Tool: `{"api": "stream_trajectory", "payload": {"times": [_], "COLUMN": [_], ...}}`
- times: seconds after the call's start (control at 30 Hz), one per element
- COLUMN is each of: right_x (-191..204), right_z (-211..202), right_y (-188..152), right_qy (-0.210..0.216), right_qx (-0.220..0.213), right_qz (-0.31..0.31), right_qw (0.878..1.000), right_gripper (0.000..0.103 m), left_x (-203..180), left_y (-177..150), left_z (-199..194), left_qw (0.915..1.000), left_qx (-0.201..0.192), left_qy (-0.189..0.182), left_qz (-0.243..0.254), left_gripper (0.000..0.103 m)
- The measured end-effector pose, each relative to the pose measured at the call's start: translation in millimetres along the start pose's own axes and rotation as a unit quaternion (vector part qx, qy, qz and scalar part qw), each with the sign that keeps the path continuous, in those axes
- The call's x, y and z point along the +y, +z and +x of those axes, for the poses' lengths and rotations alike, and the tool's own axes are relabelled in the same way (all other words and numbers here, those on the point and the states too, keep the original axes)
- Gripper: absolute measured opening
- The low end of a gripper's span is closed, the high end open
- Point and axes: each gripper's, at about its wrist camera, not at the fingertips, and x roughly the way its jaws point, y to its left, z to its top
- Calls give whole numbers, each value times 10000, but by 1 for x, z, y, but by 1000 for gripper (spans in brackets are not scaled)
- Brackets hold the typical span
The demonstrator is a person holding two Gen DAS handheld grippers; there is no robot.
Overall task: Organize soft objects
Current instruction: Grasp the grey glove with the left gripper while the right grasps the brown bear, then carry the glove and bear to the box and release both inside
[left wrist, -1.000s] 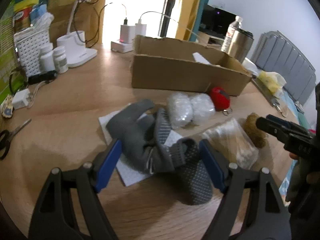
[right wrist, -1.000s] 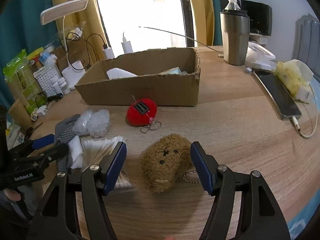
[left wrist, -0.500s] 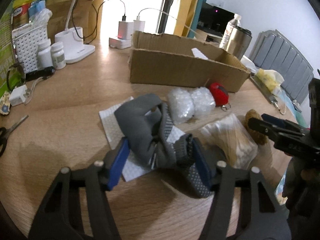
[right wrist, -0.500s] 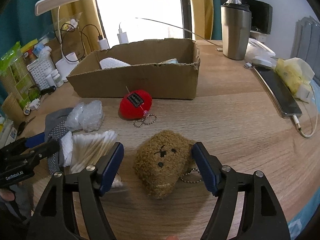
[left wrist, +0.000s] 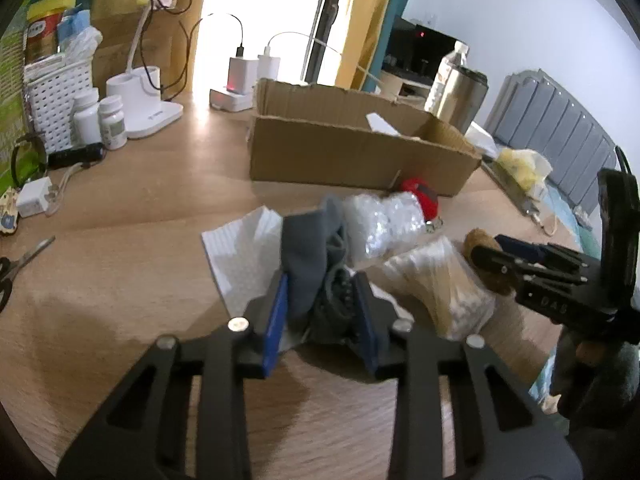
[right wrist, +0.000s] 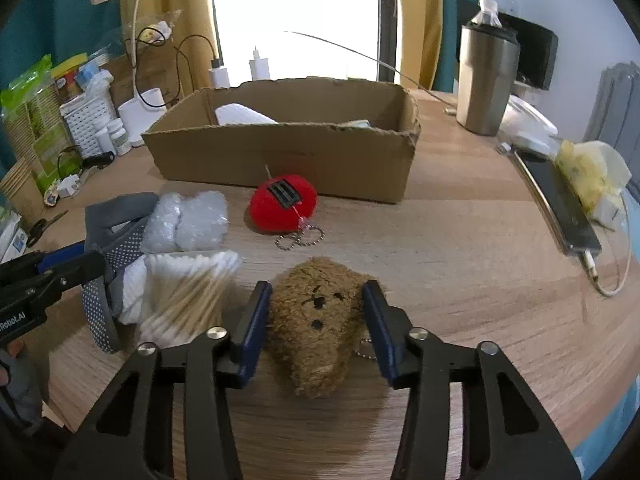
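1. Closing on the grey sock (left wrist: 306,264), the left gripper (left wrist: 322,312) has its blue pads pressed against the bunched fabric from both sides, above the wooden table (left wrist: 140,216).
2. The sock lies partly over a white tissue (left wrist: 240,248), beside a bag of cotton swabs (left wrist: 436,280).
3. The right gripper (right wrist: 316,320) is closing too; the brown plush bear (right wrist: 320,320) sits between its jaws, and both pads touch its fur.
4. A red plush keychain (right wrist: 284,204) lies in front of the cardboard box (right wrist: 280,160).

Blown-out window (right wrist: 296,8) backlight, dim foreground, soft shadows on table (right wrist: 480,280), fisheye-bent edges — slight motion blur.
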Motion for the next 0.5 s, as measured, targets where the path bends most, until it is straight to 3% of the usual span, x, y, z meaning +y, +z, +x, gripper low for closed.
{"api": "stream_trajectory", "payload": {"times": [0.5], "right_x": [19], "right_z": [-25], "right_y": [25], "right_qy": [-24], "right_qx": [-311], "right_qz": [-261], "right_qw": [9992], "right_gripper": [47], "left_x": [10], "left_y": [12], "left_z": [-31], "left_qw": [9984], "left_qx": [-440], "left_qy": [-329], "left_qz": [-135], "left_gripper": [30]}}
